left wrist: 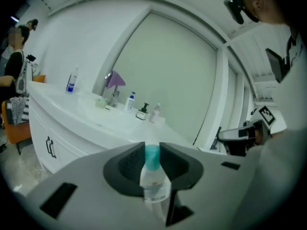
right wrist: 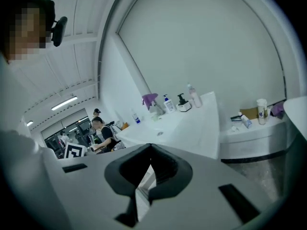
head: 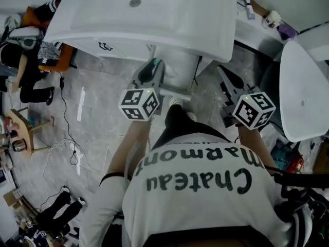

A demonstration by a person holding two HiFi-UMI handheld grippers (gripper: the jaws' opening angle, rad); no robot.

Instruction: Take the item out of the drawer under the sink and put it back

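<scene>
Teal-capped clear bottle (left wrist: 154, 186) pinched near its cap by left gripper (left wrist: 152, 148), right gripper (right wrist: 150, 148) closed on nothing; slick plastic could pivot or slip out when lowered.

Bright, even indoor light fills all three views, with few hard shadows. A ceiling strip light (right wrist: 67, 103) glows at the left of the right gripper view. The white sink (head: 195, 24) is nearly washed out in the head view. Both gripper views bulge strongly and go black at the corners. Close to the lens, the left claw (left wrist: 152, 146), its bottle (left wrist: 154, 183) and the right claw (right wrist: 150, 147) look soft.
</scene>
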